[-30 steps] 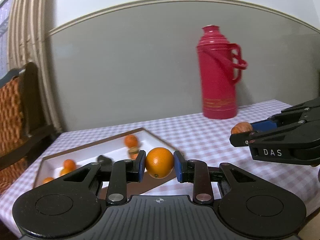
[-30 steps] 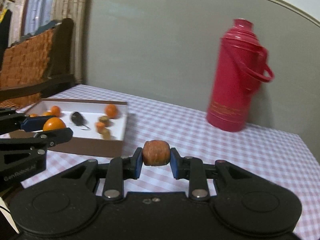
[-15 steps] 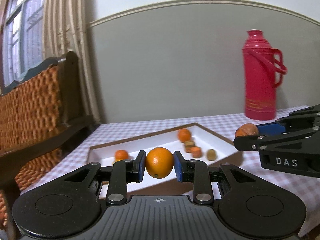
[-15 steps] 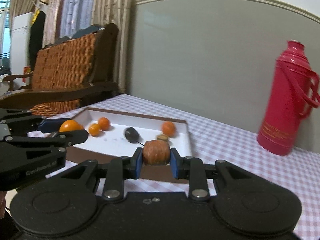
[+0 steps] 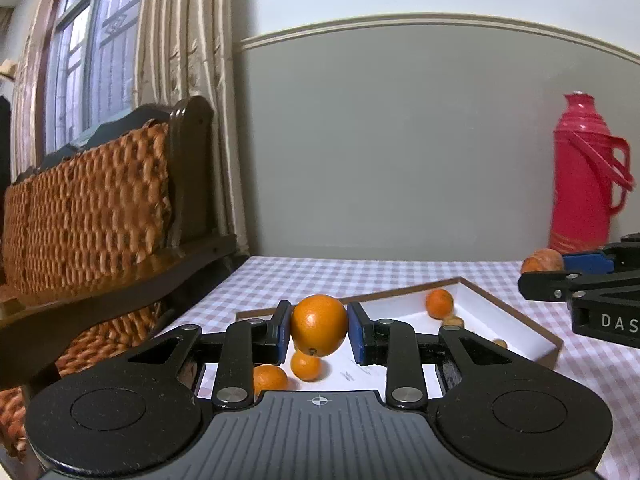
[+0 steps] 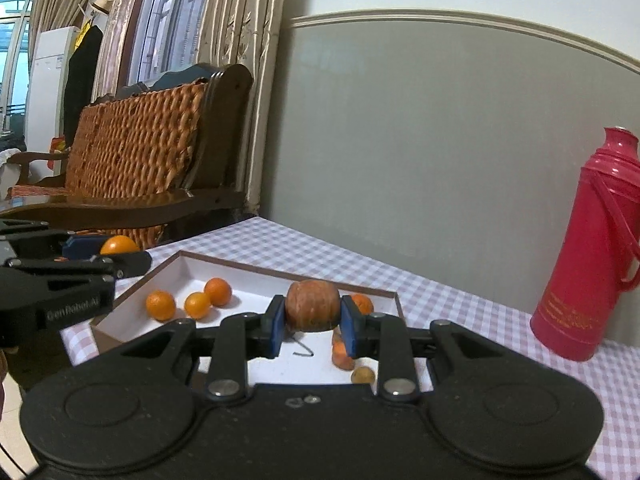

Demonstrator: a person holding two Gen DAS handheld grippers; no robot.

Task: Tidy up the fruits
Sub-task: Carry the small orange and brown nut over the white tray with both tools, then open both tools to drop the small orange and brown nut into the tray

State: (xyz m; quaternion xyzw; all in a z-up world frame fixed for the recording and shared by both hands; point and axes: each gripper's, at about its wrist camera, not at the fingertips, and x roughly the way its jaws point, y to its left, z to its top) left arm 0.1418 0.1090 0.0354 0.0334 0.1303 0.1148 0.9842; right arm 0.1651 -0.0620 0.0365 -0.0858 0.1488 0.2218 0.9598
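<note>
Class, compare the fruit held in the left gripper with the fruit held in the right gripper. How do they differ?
The orange in the left gripper is bright, smooth and round; the brownish fruit in the right gripper is dull, rough-skinned and squatter. Both are clamped between blue-padded fingers above the white tray.

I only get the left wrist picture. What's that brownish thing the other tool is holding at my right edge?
Observer: A round, dull-brown fruit, clamped between the right tool's blue pads.
Visitor: How many small oranges are bunched together in the white tray? I make out two.
Observer: Three small oranges, close together near its left end.
Visitor: Anything beyond the wicker chair?
Observer: A dark coat hanging by the window.
</note>
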